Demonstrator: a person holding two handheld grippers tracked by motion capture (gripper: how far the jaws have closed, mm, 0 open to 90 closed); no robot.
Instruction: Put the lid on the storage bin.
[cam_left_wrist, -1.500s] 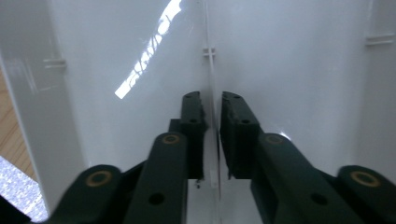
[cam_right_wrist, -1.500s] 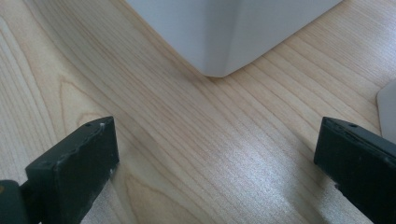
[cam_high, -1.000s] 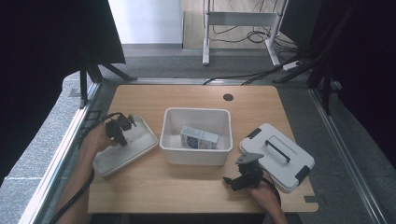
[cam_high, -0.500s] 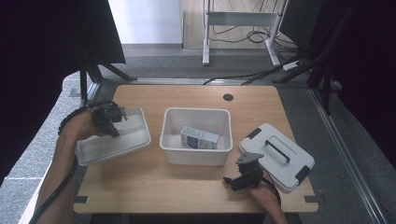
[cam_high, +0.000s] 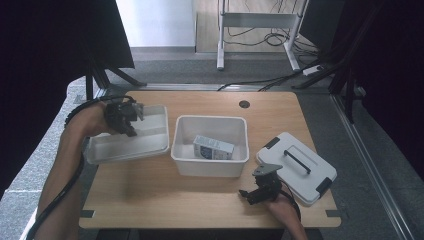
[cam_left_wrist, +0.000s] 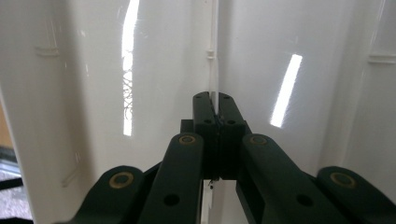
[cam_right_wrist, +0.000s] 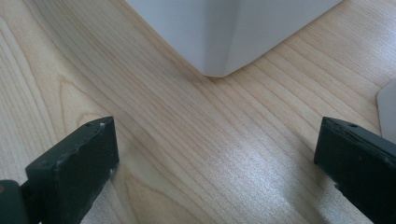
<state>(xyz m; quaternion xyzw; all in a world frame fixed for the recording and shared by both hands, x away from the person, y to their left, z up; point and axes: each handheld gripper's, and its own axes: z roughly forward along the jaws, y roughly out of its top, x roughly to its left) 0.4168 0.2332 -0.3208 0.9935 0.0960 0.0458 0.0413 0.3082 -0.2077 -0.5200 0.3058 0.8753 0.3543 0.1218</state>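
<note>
My left gripper (cam_high: 131, 116) is shut on the wall of a shallow white bin (cam_high: 135, 145) and holds it tilted above the table's left edge. In the left gripper view the jaws (cam_left_wrist: 214, 100) pinch the bin's thin glossy wall (cam_left_wrist: 303, 70). A deeper white bin (cam_high: 210, 120) stands mid-table with a small carton (cam_high: 213, 147) lying inside. My right gripper (cam_high: 250, 192) rests low near the front edge, open, with nothing between its fingers. In the right gripper view its jaws (cam_right_wrist: 217, 135) stand wide over bare wood, facing a corner of the deep bin (cam_right_wrist: 224, 32).
A white lid (cam_high: 300, 167) with a dark handle and black clips lies at the table's right. The wooden table (cam_high: 165, 200) has a round cable hole (cam_high: 244, 104) near its far edge. Dark screens and stand legs surround the table.
My left gripper has lifted the shallow bin off the table and carried it up and toward the far left. The right gripper has stayed put.
</note>
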